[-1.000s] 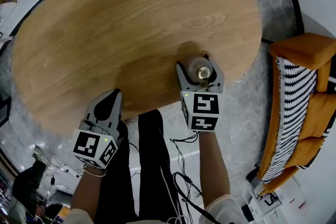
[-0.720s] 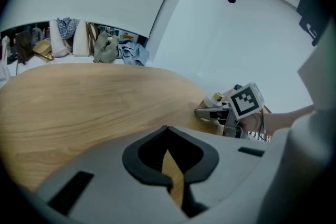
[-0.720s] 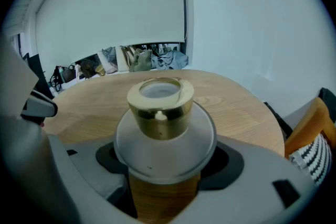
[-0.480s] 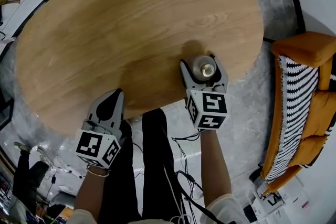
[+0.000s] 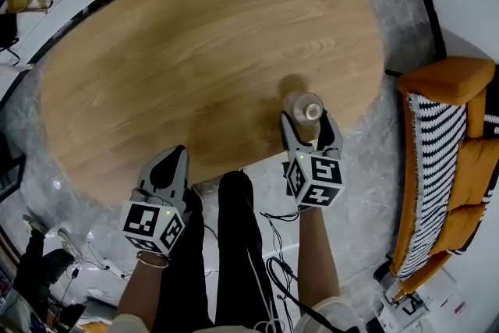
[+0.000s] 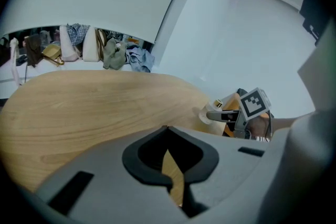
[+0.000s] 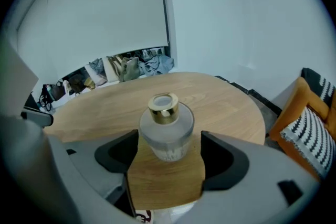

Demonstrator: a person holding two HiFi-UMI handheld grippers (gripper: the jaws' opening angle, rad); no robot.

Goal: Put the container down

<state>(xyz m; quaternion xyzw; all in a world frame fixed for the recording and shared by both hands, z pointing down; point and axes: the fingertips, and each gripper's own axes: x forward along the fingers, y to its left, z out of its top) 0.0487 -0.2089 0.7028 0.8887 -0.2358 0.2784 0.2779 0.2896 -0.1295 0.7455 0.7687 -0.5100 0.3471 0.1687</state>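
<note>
an oval wooden table (image 5: pixel 195 51) sits mid-room; right of it, an orange armchair (image 5: pixel 460 82) (black-and-white striped cushion) on grey mottled floor (image 5: pixel 366 191); beyond it, heaped clothes (image 7: pixel 131 68) below a white wall (image 7: pixel 236 18).

We carry two grey grippers with black-lined jaws, the left gripper (image 5: pixel 176 154) and the right gripper (image 5: pixel 306 119), each ending in a white cube (image 5: pixel 316 181) printed with black square markers. We wear black trousers (image 5: pixel 234 246). Just right of the trousers thin black cables (image 5: pixel 273 271) hang from the right gripper's cube, and pale sleeves (image 5: pixel 335 312) show on either side of the trousers.
</note>
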